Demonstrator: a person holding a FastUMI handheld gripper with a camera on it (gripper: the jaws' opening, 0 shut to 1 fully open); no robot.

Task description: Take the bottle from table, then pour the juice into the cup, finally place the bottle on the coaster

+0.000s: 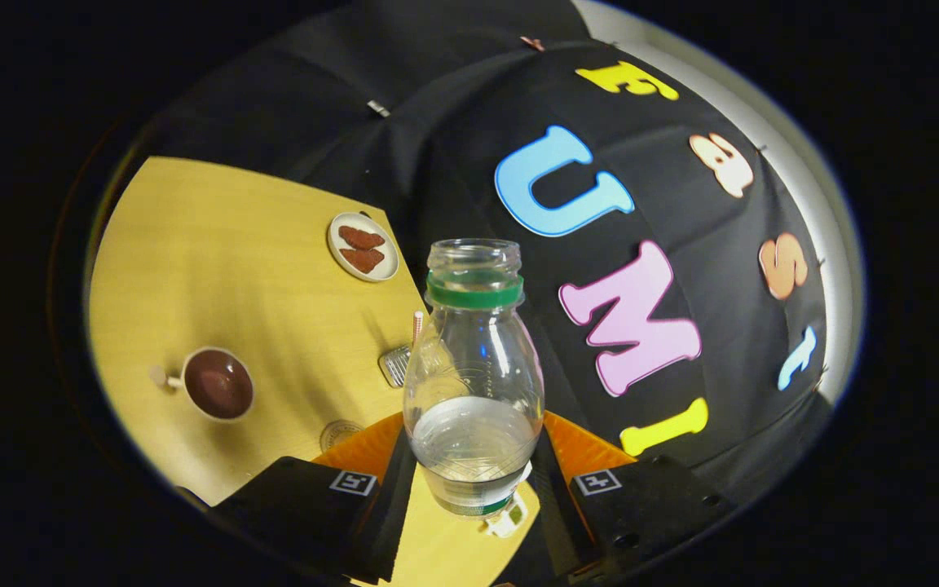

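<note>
Bottle [473, 383] between fingers [392, 497], cup [218, 383] left.

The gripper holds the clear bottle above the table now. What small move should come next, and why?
Probably carry the clear plastic bottle with the green neck ring toward the brown cup with a handle on the yellow wooden table. The gripper is shut on the bottle, which is uncapped, upright, still holding clear liquid, and well to one side of the cup.

Cam on gripper [473, 489], fwd along fingers, tilted, high above table [217, 269], bottle [473, 375] close.
</note>
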